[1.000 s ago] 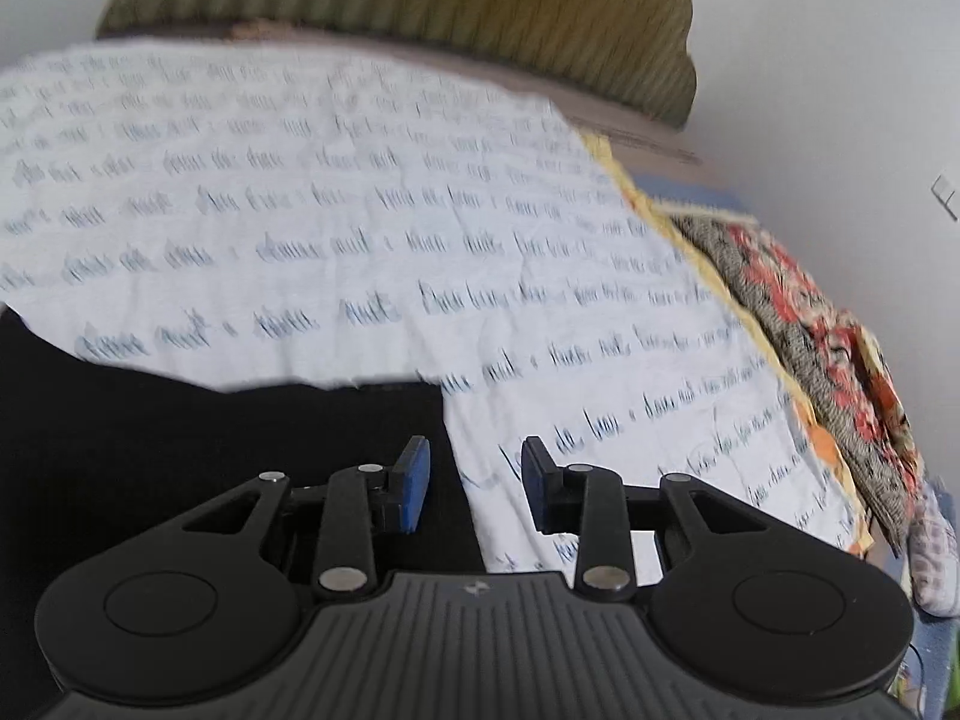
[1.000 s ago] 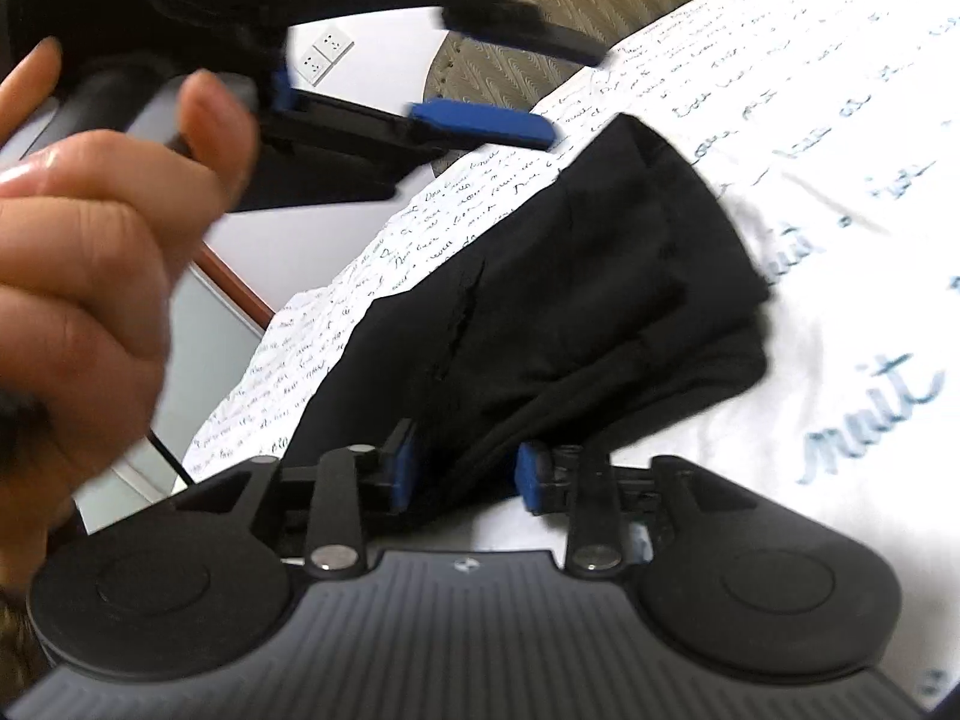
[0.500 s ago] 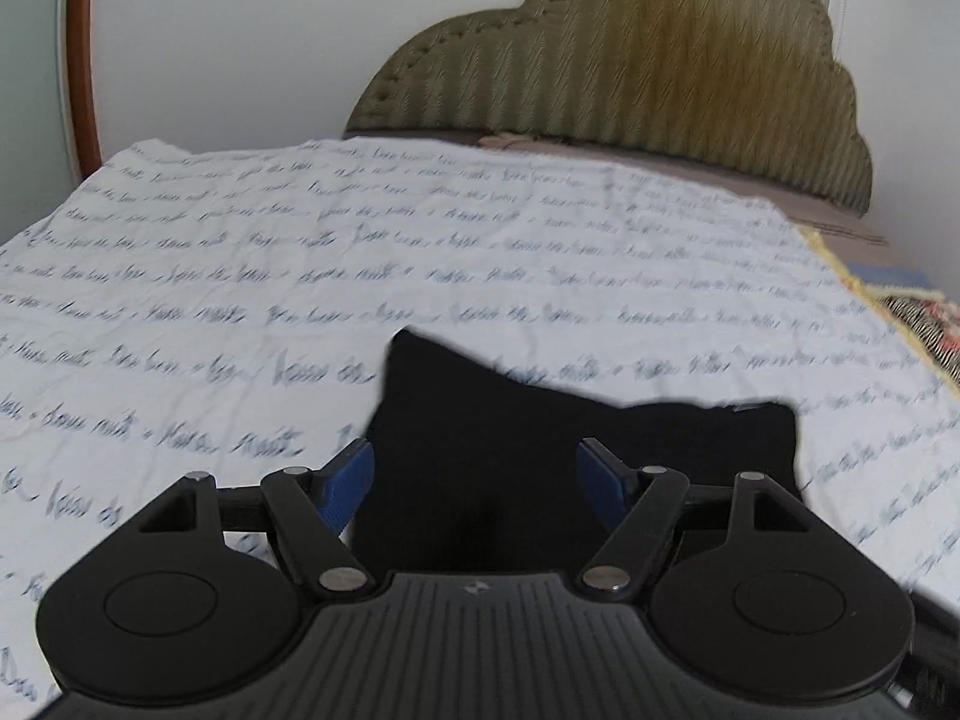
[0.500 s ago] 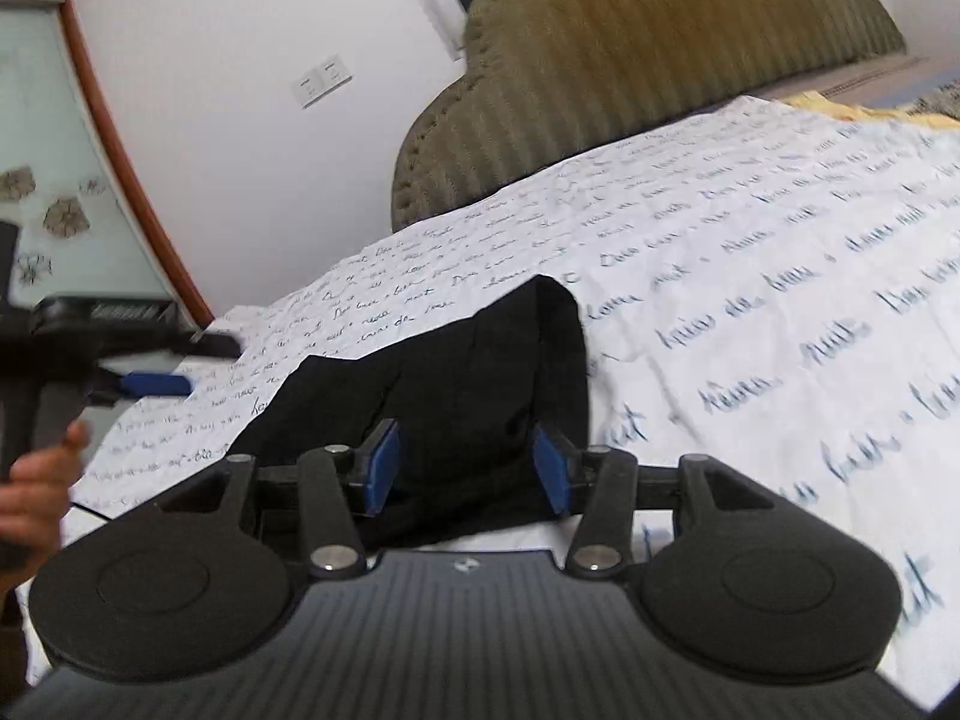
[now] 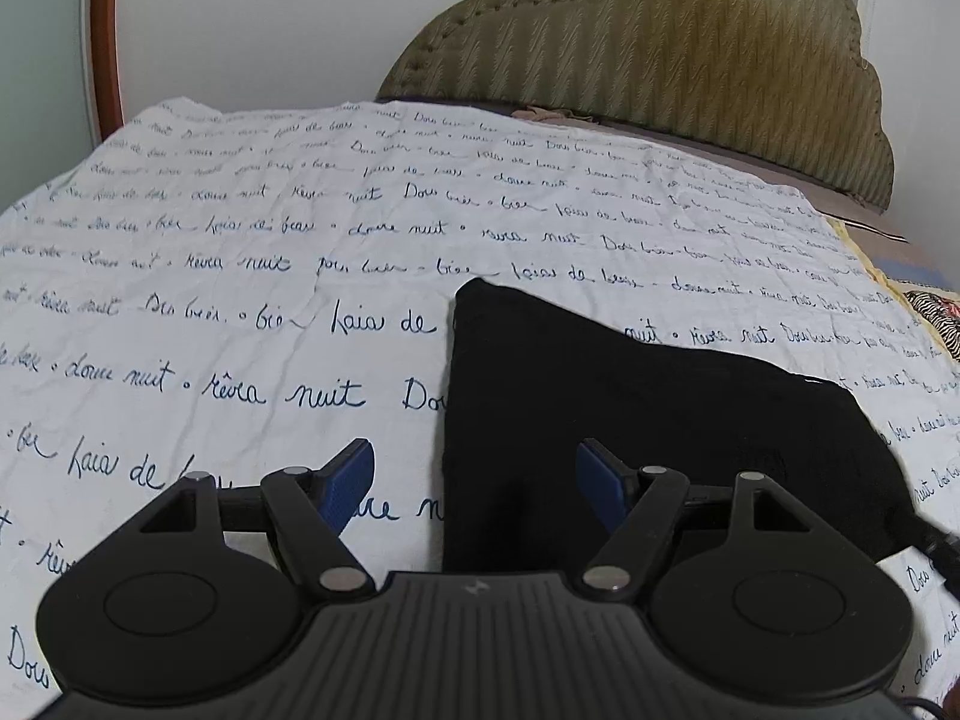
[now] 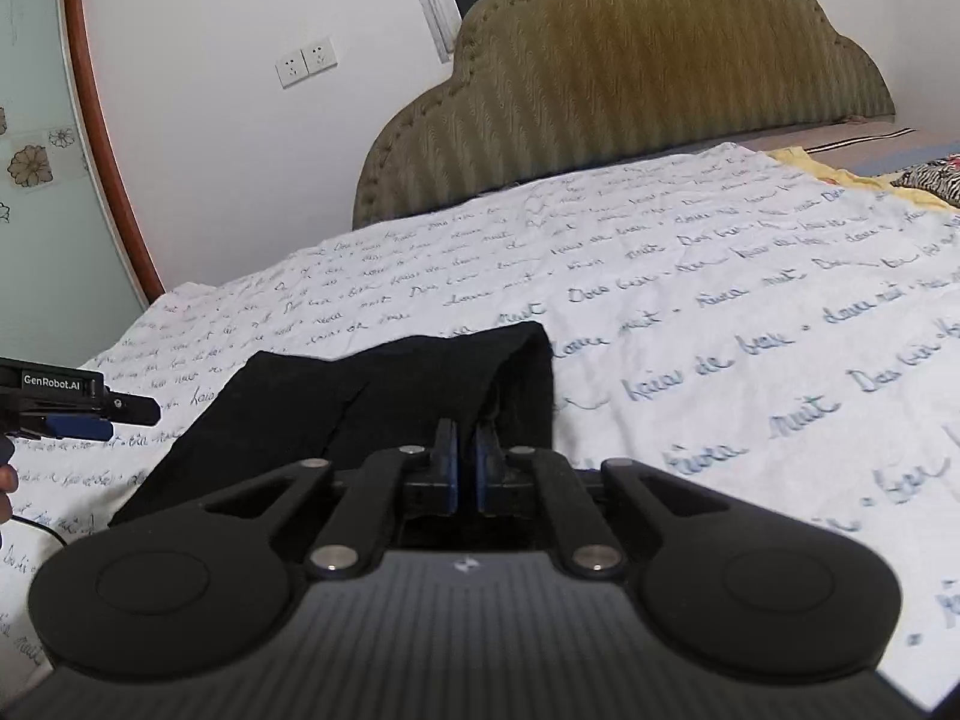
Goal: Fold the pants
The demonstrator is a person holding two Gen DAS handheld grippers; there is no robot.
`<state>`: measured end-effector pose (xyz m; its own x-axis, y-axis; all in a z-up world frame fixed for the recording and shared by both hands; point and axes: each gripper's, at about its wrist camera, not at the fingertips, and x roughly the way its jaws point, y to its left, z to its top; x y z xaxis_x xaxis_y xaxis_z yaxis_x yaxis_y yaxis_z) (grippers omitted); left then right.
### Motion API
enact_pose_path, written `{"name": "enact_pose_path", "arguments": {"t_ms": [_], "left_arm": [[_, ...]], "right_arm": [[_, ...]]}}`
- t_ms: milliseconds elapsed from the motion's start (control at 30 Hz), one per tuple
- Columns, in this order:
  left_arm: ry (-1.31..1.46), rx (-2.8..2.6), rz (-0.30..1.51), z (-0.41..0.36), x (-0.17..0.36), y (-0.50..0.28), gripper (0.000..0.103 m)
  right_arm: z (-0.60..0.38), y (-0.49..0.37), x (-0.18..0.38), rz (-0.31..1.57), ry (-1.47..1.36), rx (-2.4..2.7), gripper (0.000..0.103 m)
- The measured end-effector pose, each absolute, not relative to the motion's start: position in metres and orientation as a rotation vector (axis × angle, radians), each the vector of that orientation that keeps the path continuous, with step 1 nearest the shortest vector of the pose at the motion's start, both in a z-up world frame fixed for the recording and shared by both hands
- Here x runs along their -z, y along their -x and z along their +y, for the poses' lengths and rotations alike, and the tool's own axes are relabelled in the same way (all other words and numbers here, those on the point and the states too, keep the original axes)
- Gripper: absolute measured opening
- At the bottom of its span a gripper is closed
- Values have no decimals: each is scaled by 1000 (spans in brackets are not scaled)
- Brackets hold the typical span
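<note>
Pants (image 6: 384,396): a black, partly folded bundle is seen lying on the script-printed bedsheet (image 5: 240,276), at the centre of the right wrist frame and centre right of the left wrist frame.
Right gripper (image 6: 467,459): the jaws are seen drawn almost together at the near edge of the pants; dark cloth appears to be pinched between the blue pads, though the contact itself is hidden in black on black.
Left gripper (image 5: 474,480): the jaws are held wide apart with nothing between them; the left pad is over bare sheet, the right pad over the pants' near left edge.
Step in hand: a second grip on the near edge is judged to be under preparation, so that the bundle can be folded again.
Doing it well: all layers should be taken in the left grip, not the top one only. Both held points should be raised together and level, so that the edge is kept straight and the sheet is not dragged up.
Risk: a layer may be missed in the dark folds.
Background: an olive headboard (image 6: 630,90) is seen at the upper centre.
</note>
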<state>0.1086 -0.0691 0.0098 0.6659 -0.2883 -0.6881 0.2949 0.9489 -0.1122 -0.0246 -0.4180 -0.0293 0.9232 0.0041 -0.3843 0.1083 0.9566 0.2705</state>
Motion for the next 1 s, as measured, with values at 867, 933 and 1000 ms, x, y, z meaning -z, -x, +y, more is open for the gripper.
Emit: {"name": "enact_pose_path", "arguments": {"t_ms": [867,933,1000], "left_arm": [[-118,488,759,-105,-5,-135,74],[-98,530,770,-116,-8,-162,74],[-100,518,849,-131,3,-196,74]], "right_arm": [[-406,-99,-8,503,-49,-29,18],[-408,-116,-3,551,-38,-28,18],[-413,-134,9,603,-26,-2,17]]}}
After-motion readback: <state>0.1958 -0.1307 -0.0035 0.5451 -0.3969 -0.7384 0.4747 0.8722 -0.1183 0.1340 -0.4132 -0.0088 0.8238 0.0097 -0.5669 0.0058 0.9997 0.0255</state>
